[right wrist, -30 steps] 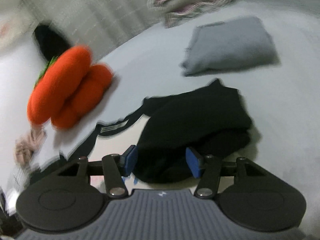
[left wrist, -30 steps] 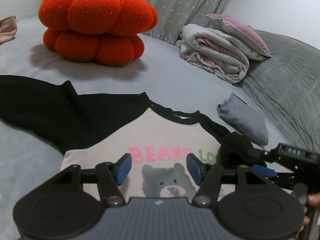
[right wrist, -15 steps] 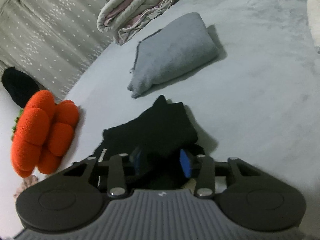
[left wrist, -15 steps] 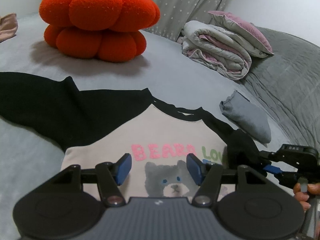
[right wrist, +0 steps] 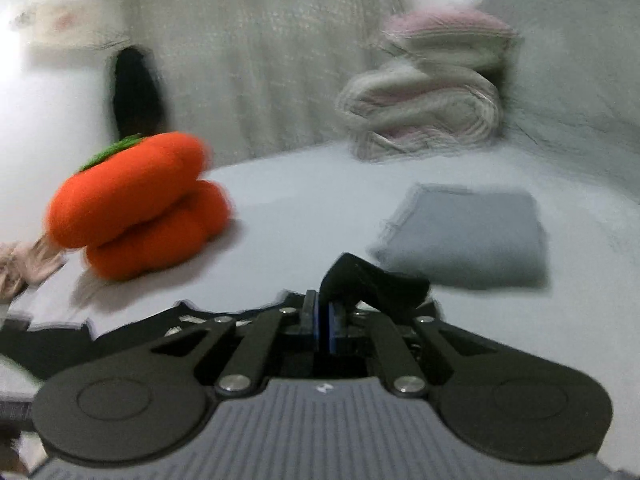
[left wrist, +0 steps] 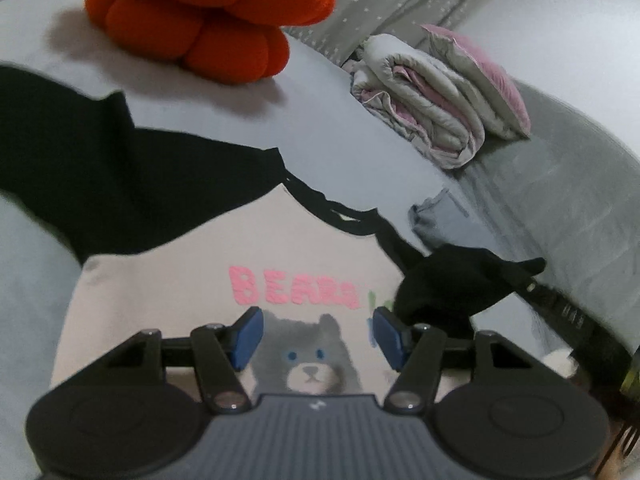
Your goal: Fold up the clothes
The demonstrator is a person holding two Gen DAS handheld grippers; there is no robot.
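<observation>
The right gripper (right wrist: 323,322) had snapped its jaws together in the last second, from spread either side of the black sleeve (right wrist: 372,280) to pinching a bunch of it between the blue pads, and the cloth now stood up in a soft peak just ahead of the fingertips, so the sleeve fold looked under way. The sweatshirt (left wrist: 208,280) itself lay flat on the pale grey bed (left wrist: 348,128), its cream chest with fuzzy pink letters and a grey bear print straight ahead of and beneath the left gripper (left wrist: 316,336), whose jaws stayed spread with nothing between them. Off that gripper's right fingertip the gathered sleeve was raised in a dark, limp bundle; the other black sleeve stretched out flat, far to the left. Beyond the jaws sat a plump, nubbly orange pumpkin cushion (left wrist: 208,12), a puffy rolled quilt (left wrist: 432,104) in cream and pink, and a small folded grey garment (right wrist: 464,236), matte and squarish, just past the pinched sleeve. The right view was smeared with motion.
</observation>
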